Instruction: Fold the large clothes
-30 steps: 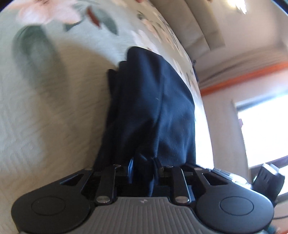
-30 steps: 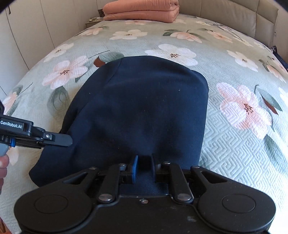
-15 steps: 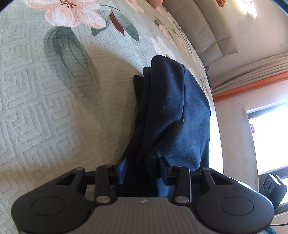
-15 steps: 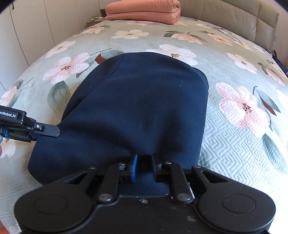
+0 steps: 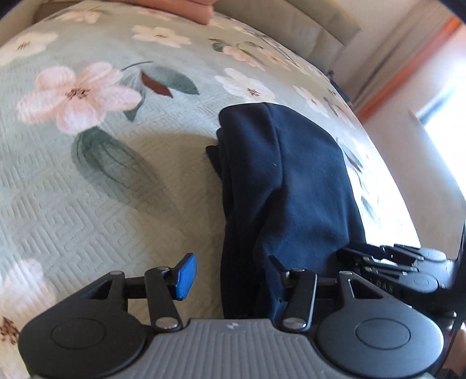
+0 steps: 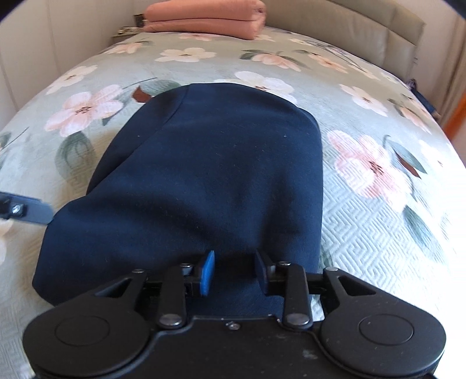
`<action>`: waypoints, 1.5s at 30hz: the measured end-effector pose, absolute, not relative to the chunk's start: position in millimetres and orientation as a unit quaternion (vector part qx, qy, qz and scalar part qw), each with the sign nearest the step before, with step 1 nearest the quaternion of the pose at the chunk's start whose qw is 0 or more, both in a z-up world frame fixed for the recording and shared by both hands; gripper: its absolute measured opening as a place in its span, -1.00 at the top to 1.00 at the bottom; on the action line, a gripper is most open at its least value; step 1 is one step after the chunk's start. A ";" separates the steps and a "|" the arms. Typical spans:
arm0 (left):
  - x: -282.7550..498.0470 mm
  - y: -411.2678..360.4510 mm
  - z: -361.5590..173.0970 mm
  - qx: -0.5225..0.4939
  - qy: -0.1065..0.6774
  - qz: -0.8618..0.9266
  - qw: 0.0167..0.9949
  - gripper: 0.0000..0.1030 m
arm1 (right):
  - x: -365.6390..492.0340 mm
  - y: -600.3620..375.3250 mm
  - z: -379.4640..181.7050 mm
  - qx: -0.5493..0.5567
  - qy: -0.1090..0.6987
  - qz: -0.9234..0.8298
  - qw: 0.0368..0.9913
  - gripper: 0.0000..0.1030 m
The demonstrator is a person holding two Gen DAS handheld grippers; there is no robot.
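Both tongs, left gripper [image 5: 230,274] and right gripper [image 6: 234,272], are opening, their pads off the dark navy folded fabric garment [image 6: 204,180]. It lies compact on the floral quilted bedspread [image 6: 378,218], so folding looks essentially finished.

Left wrist view: close over near left edge of folded navy garment [image 5: 291,186], looking steeply down along bed [image 5: 87,204], toward headboard and window wall. Right wrist view: close over garment's near hem, facing headboard, pink folded blankets [image 6: 204,17] far end. Shared: garment, floral bedspread, blankets, each other's hand-held gripper at frame edge.
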State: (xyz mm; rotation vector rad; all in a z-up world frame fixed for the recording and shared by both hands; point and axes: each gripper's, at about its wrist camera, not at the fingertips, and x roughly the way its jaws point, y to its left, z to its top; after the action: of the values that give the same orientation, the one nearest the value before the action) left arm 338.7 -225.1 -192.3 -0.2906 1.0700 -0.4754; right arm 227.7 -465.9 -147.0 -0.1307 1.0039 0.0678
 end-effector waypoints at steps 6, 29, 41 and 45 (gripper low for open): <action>313.3 -248.5 -151.0 0.045 0.457 -0.218 0.861 -0.10 | 228.7 -440.7 -127.7 -0.065 0.521 -0.018 0.851 -0.40; 262.9 -211.5 60.0 0.218 0.333 -0.209 0.893 -0.70 | 192.5 -401.1 56.5 0.050 0.538 -0.127 0.832 -0.55; 263.5 -188.7 84.6 0.193 0.327 -0.172 0.909 -0.70 | 196.0 -399.7 91.4 0.074 0.552 -0.132 0.820 -0.58; 267.8 -189.9 87.0 0.198 0.319 -0.165 0.912 -0.70 | 201.9 -401.5 97.7 0.076 0.550 -0.134 0.821 -0.58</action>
State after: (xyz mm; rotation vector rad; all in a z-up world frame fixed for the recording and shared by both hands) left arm 267.8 -189.9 87.0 0.4090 0.6576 -0.3408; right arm 201.9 -401.5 97.7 0.1612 1.1699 -0.2843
